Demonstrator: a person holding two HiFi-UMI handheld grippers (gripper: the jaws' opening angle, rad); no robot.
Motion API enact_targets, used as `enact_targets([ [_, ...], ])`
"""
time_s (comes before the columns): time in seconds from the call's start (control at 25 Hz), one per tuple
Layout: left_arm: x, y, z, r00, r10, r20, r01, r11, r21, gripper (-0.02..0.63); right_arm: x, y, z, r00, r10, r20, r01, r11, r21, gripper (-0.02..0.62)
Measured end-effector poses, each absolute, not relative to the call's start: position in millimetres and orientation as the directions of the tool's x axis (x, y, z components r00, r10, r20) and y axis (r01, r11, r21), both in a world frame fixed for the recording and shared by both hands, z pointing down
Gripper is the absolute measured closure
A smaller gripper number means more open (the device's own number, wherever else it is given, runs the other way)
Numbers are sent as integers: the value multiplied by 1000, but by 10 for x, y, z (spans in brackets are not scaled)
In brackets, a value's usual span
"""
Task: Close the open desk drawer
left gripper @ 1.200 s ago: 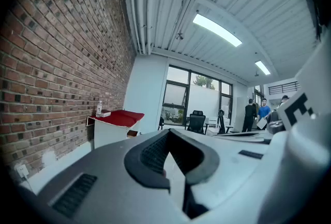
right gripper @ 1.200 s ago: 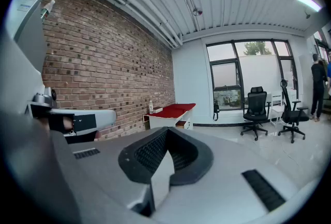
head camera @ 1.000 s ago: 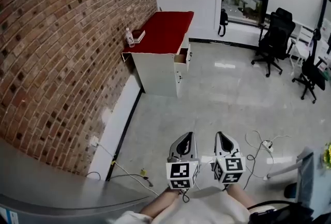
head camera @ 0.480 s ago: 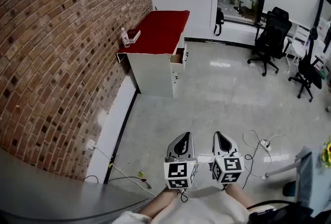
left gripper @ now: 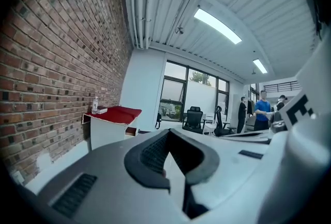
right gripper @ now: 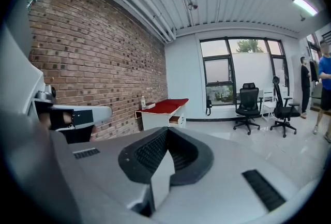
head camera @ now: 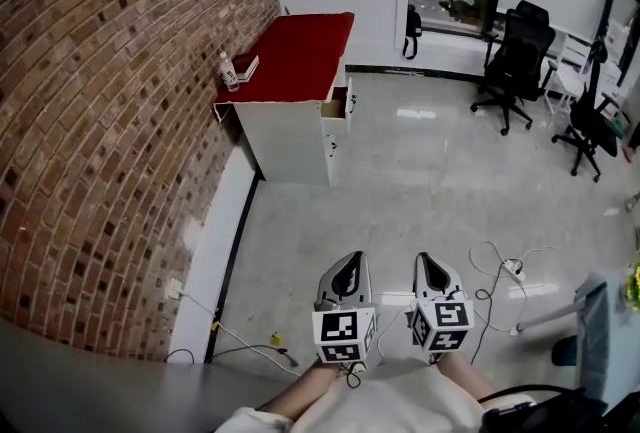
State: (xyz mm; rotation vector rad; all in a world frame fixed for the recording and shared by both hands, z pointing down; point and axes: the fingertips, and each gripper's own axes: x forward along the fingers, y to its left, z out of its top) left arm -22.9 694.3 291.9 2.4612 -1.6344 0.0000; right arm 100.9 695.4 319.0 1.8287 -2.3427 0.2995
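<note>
You hold the left hand-held gripper (head camera: 349, 267) and the right hand-held gripper (head camera: 430, 267) low in front of you, side by side and close together, over the pale floor (head camera: 420, 181). Each one has its two jaws pressed together, and nothing sits between them. The white desk (head camera: 290, 136) is well apart from both of them, across the floor, with its left side against the brick wall (head camera: 110, 111). Its tabletop (head camera: 300, 56) is red. The drawer (head camera: 335, 107) is the top one on the side of the desk that faces the room, under the tabletop's right edge. It sticks out a little way, so you can see its brown inside. A small clear bottle (head camera: 228, 71) stands upright by the tabletop's left edge, next to the wall and close to the near left corner. A book (head camera: 246, 68) lies flat just beside the bottle. Black chairs (head camera: 505, 61) on wheels stand far off on the right. White cables (head camera: 500, 266) lie on the floor near your right hand-held gripper.
</note>
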Motion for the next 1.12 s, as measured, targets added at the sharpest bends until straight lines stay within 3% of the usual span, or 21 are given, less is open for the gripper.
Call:
enact_targets([
  [1.12,366,5521,2919,385,-915,124,-919,-368,141,597,1549,5454,3187,-263,-932,250,-965,256,-63,597],
])
